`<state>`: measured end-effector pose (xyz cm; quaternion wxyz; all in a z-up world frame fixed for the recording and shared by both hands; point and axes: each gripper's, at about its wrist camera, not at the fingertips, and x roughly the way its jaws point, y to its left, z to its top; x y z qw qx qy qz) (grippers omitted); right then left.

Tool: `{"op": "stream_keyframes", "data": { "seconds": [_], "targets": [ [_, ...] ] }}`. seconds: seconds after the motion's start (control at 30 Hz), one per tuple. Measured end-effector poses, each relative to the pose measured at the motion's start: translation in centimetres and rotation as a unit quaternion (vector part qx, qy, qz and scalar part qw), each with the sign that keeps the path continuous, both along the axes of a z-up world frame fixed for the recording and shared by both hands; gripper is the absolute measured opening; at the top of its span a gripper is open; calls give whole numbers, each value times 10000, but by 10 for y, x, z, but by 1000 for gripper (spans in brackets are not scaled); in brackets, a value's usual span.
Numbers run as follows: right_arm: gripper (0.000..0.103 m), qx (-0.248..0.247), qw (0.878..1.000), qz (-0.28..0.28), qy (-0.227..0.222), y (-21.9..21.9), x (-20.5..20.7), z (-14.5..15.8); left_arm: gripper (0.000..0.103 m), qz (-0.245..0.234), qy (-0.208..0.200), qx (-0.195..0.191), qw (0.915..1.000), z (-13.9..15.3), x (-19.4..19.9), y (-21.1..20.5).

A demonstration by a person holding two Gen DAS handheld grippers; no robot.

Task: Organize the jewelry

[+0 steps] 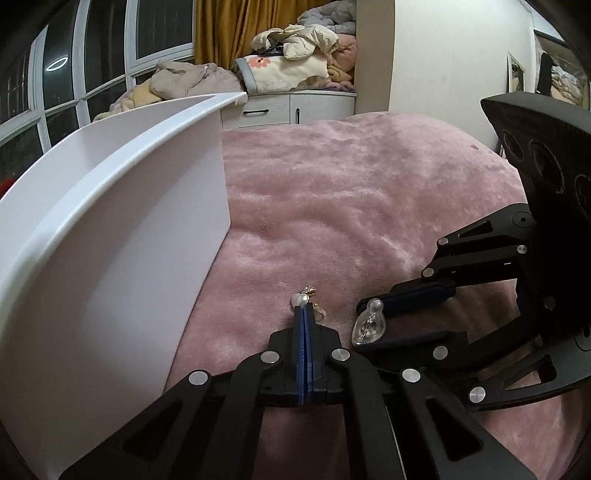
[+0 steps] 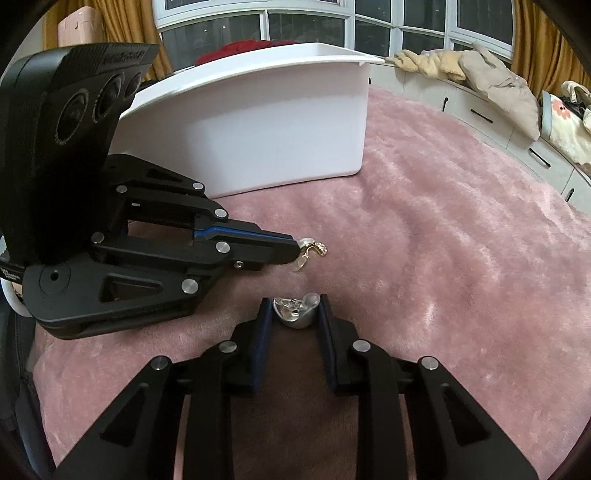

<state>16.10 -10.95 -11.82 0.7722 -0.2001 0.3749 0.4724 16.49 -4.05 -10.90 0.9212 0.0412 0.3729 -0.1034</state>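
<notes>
— On the pink blanket (image 2: 443, 258), what lies by the tools?
— Left gripper (image 1: 305, 308): jaws fully closed, nipping a pearl-and-gold earring (image 1: 308, 295) at the tips; the piece sits low against the pile. Right gripper (image 2: 294, 308): pads pressed on both sides of a clear teardrop case (image 2: 295, 314), a small silver item visible inside.
— And the surroundings?
— A white bin (image 2: 266, 122) stands on the blanket just beyond the left gripper, its near wall close to that tool's side. The two grippers sit near each other, tips apart. Past the blanket's far edge, low white cabinets (image 1: 291, 107) carry heaped bedding (image 1: 295, 51); dark windows (image 2: 295, 26) and mustard curtains (image 1: 221, 29) stand behind.
— Obstructions?
— Only the bin wall, beside the left gripper.
</notes>
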Motion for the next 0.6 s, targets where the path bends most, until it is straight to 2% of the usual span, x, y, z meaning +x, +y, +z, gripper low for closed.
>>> {"op": "stream_keyframes", "data": {
  "seconds": [0.37, 0.43, 0.5, 0.6],
  "targets": [
    [25, 14, 10000, -27, 8, -6, -5, 2, 6, 55, -86, 38, 9999, 5, -6, 1],
    [25, 18, 10000, -27, 22, -6, -5, 2, 10, 11, -105, 10, 9999, 7, -6, 0],
    [25, 24, 10000, -28, 37, -8, -6, 2, 19, 30, -172, 83, 9998, 9, -7, -2],
    [25, 36, 10000, -28, 63, -8, -4, 2, 21, 63, -58, 135, 9999, 5, -1, -4]
  ]
}}
